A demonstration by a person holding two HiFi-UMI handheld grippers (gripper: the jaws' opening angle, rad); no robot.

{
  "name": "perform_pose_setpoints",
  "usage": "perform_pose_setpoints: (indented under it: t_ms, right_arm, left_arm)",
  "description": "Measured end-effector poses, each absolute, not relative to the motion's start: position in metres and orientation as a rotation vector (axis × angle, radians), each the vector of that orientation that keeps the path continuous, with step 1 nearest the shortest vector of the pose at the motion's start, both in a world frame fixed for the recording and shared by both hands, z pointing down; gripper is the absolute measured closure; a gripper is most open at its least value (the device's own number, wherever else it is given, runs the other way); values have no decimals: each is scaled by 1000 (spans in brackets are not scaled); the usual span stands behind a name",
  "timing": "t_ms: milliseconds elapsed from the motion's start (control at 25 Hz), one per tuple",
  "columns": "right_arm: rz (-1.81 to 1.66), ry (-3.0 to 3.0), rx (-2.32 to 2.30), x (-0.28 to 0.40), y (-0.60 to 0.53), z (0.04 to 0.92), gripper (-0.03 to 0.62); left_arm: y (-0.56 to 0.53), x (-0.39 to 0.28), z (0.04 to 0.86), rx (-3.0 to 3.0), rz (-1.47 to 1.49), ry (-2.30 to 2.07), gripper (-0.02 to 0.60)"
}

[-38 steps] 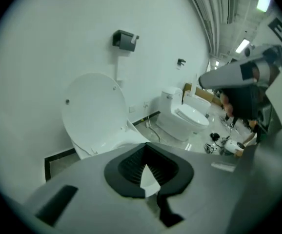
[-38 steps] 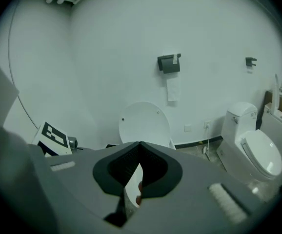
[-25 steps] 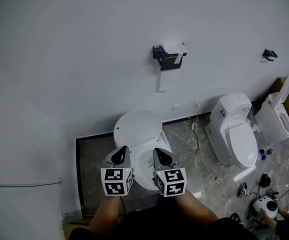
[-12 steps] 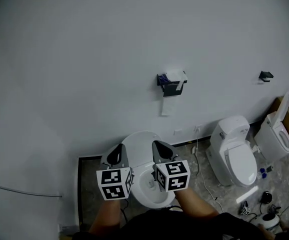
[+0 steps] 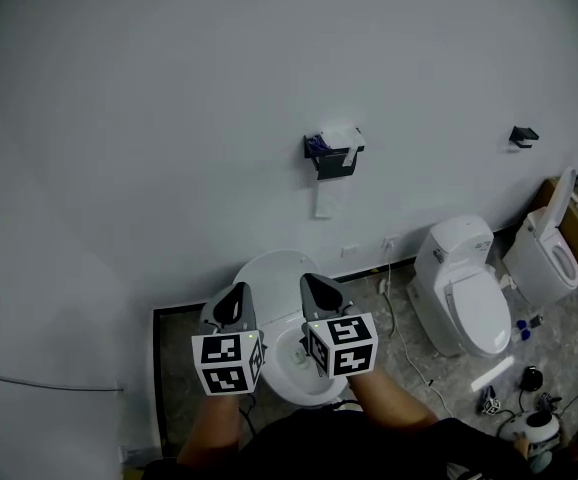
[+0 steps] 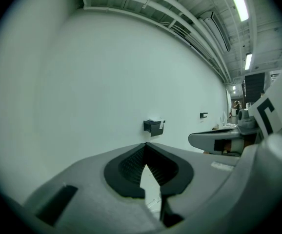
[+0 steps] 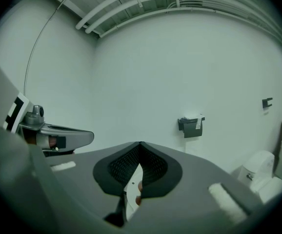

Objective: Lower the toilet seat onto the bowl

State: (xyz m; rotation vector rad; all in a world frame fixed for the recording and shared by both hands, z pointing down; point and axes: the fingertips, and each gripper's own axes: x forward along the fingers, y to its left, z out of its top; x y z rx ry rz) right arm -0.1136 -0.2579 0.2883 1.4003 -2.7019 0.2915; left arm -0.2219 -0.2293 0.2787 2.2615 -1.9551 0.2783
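Note:
In the head view a white toilet stands against the wall right below me, its raised lid and seat [image 5: 269,273] leaning back and the open bowl [image 5: 291,368] showing between my two grippers. My left gripper [image 5: 237,294] hovers over the bowl's left side, shut and empty. My right gripper [image 5: 313,286] hovers over the right side, also shut and empty. In the left gripper view the left gripper [image 6: 145,144] has its tips meeting and points at the wall. The right gripper [image 7: 140,143] in its own view looks the same, with a bit of white porcelain seen below it.
A black toilet-paper holder [image 5: 333,155] hangs on the wall above the toilet, and a small black hook [image 5: 523,136] further right. A second toilet [image 5: 464,288] and a third with its lid up [image 5: 549,243] stand to the right. Cables and tools [image 5: 529,418] lie on the floor at lower right.
The head view has tilted up toward the wall and shifted slightly. Both grippers stay shut side by side and now sit nearer the raised lid.

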Motion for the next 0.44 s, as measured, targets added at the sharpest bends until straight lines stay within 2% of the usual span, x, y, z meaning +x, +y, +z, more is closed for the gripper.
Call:
perform_pose_setpoints:
  t_ms: [440]
  right_arm:
    - [261,-2699,1419,-111,-224,289,586]
  left_arm:
    - [-199,-214,279,2297,262,-1915,574]
